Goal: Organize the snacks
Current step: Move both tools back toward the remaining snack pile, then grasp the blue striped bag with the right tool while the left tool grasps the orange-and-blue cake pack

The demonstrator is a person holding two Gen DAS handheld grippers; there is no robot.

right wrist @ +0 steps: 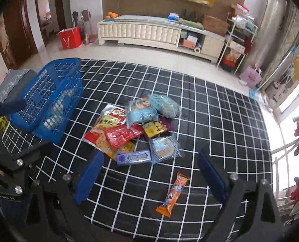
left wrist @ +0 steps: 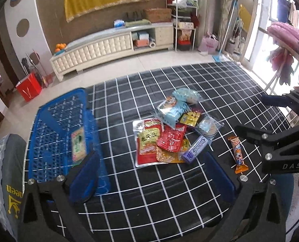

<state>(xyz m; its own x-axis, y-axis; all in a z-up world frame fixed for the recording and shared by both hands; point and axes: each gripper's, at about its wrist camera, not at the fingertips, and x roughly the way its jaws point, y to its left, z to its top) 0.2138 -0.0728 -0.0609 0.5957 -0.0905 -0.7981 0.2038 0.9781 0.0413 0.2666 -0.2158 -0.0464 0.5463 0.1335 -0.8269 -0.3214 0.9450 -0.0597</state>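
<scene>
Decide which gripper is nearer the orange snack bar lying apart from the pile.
Right. The right gripper has the orange snack bar lying just ahead between its open fingers; the left gripper faces the pile, the bar off to its side.

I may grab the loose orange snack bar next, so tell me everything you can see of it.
The orange snack bar is a slim, glossy wrapper with crimped ends, orange with blue and white cartoon print. It looks sealed and lies flat on the black checked cloth, apart from the snack pile and touching nothing else. In the right wrist view it sits on the cloth between the fingers of the open right claw, nearer the right-hand one; no finger touches it.
</scene>
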